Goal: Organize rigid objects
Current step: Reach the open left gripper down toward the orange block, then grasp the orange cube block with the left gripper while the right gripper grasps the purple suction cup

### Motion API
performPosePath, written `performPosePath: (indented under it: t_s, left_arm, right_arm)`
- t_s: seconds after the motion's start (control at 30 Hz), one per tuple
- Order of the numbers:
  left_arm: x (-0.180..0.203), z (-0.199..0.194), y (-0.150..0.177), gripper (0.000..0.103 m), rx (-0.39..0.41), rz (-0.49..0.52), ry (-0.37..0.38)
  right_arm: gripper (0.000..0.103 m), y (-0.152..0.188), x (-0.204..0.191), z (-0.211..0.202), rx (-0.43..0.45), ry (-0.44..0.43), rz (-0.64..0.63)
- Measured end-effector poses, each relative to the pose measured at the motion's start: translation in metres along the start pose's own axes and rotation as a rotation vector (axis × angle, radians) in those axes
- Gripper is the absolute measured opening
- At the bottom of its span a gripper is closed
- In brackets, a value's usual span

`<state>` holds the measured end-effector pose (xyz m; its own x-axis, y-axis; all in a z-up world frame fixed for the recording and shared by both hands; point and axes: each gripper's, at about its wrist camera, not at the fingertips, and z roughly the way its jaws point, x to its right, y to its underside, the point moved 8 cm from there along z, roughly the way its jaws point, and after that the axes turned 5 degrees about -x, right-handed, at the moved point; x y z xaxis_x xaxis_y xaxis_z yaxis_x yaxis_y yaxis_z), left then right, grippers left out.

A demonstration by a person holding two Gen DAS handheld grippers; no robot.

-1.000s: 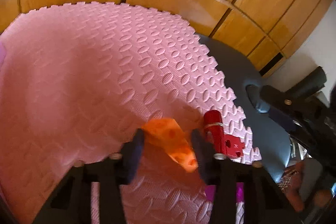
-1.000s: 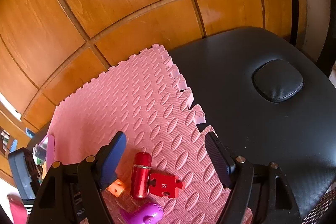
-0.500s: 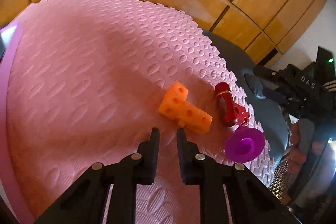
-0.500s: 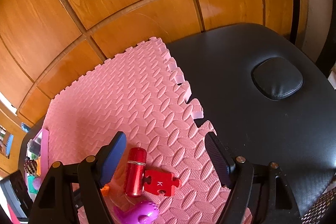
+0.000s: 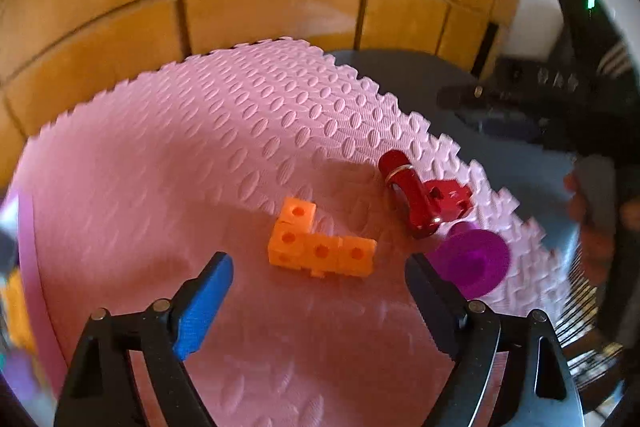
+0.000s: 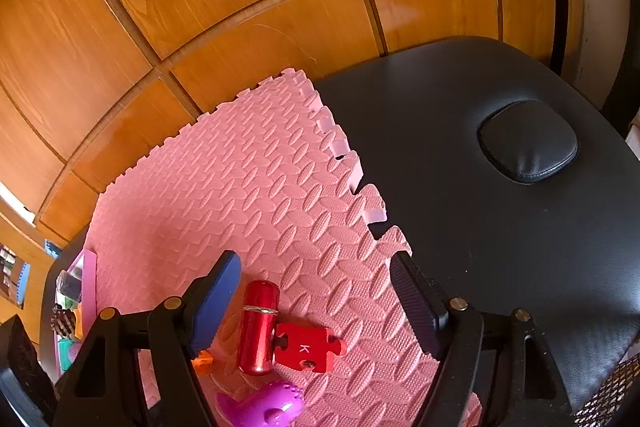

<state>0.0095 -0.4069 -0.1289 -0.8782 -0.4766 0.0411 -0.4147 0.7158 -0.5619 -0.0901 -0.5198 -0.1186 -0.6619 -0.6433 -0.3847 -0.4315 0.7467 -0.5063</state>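
Its jaws opening and empty, the left hand-held gripper (image 5: 316,291) hovers just behind a light, stiff orange block piece (image 5: 320,247), best pinched across its long bar.

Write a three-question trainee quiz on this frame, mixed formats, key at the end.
1. True or false: the orange block piece is clamped in the left gripper.
2. Which thing touches the red cylinder? A. purple toy B. red puzzle piece C. black cushion
3. Fill in: all the small things lie on the ___ foam mat.

Key: 1 false, its jaws are opening with nothing between them; 2 B; 3 pink.
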Motion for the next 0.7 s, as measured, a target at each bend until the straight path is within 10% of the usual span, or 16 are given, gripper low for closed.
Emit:
performPosePath:
  t_s: [0.17,0.27,0.7]
  left_arm:
    - [-0.005,0.019,-0.005,0.086,-0.028,0.010,0.006]
    - [-0.002,0.026,-0.003,0.060,-0.048,0.013,0.028]
    - [-0.018,-0.033,0.026,0.059,0.047,-0.117,-0.109]
  right_arm:
    - [0.078,0.000,-0.001,0.001,-0.005,-0.005,0.000]
    - [0.078,0.001,-0.001,0.003,-0.012,-0.002,-0.005]
    - [0.078,0.007,0.001,0.007,-0.051,0.000,0.005]
